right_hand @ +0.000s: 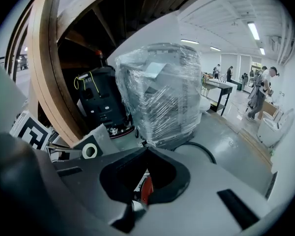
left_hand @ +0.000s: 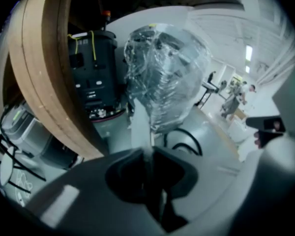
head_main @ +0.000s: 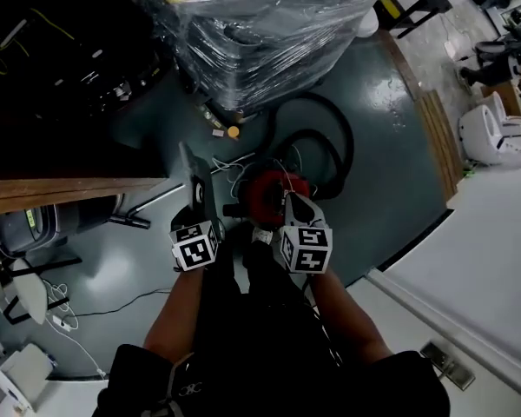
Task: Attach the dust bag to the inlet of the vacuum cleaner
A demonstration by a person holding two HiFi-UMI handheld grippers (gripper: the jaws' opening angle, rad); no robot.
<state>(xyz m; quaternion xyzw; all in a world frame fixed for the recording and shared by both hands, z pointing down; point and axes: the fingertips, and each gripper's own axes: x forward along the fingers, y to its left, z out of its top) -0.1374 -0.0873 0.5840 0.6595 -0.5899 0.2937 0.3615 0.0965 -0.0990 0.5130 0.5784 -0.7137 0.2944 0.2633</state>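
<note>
A person stands over a red vacuum cleaner (head_main: 262,194) on the dark floor (head_main: 391,172), with a tool in each hand. The left tool (left_hand: 147,156) is clenched on the flat grey dust bag (head_main: 196,179), which hangs in the air just left of the vacuum cleaner and apart from it. The right tool (right_hand: 145,154) is clamped shut on nothing, just above the machine. The bag is in hand but not yet attached. Finding the inlet, which cannot be made out, and seating the bag on it are still to do. A black hose (head_main: 334,137) loops behind the vacuum cleaner and white cables (head_main: 234,168) lie beside it. A plastic-wrapped pallet (head_main: 260,33) stands beyond, and a wooden tabletop (head_main: 61,189) juts in from the left.
</note>
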